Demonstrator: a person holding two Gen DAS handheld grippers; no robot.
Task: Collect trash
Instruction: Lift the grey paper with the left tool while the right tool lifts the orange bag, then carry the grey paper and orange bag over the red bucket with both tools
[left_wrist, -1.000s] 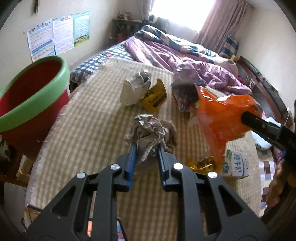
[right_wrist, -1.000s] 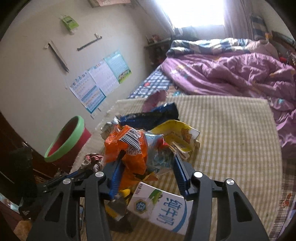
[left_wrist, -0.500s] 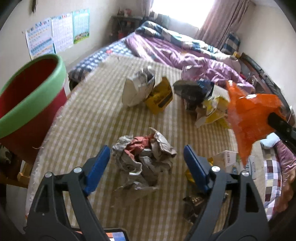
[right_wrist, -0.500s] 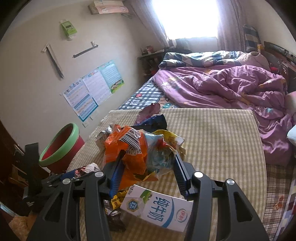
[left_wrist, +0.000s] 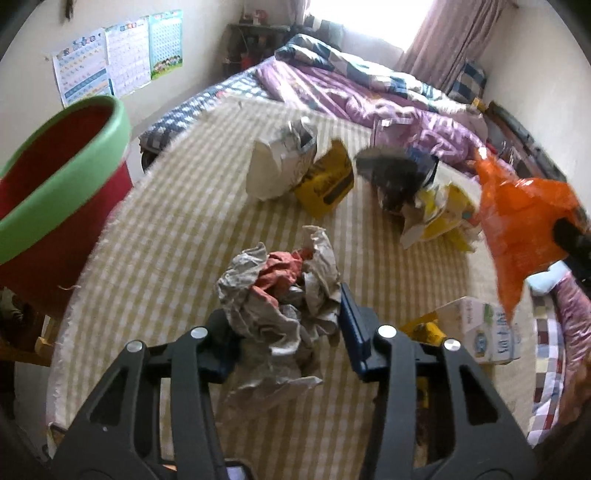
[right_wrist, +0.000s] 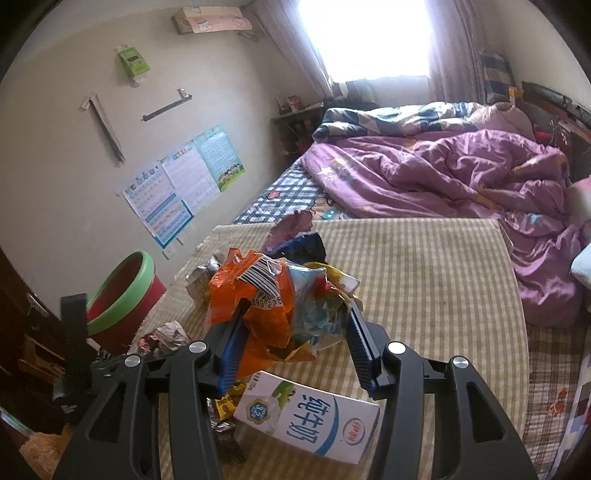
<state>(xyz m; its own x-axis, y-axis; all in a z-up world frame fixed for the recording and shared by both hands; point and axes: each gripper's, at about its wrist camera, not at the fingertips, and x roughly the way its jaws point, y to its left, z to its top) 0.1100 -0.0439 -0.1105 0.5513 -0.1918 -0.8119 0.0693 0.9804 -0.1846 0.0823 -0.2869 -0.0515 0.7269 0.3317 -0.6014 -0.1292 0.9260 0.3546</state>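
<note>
Bedroom; checked mat spread on the bed, purple quilt bunched at the mat's far end, charts on the wall beside it.

Left gripper: blue pads either side of the paper wad, both touching its flanks, jaws partly closed around it. Wad is grey-white crumpled paper with a red scrap in its centre; its lower edge rests on the mat.

Right gripper: jaws pinching the orange bag together with crinkled clear-blue wrapper, held up off the mat. Barcode visible on the bag's top.

Outward from the wad: milk carton lies on its side to the wad's right, under the orange bag. Beyond the wad, a white bag and a yellow pack touch each other; right of those, a dark wrapper on a loose heap of yellow and white packets. Bin, red with green rim, stands off the mat's left edge, left of the wad.
</note>
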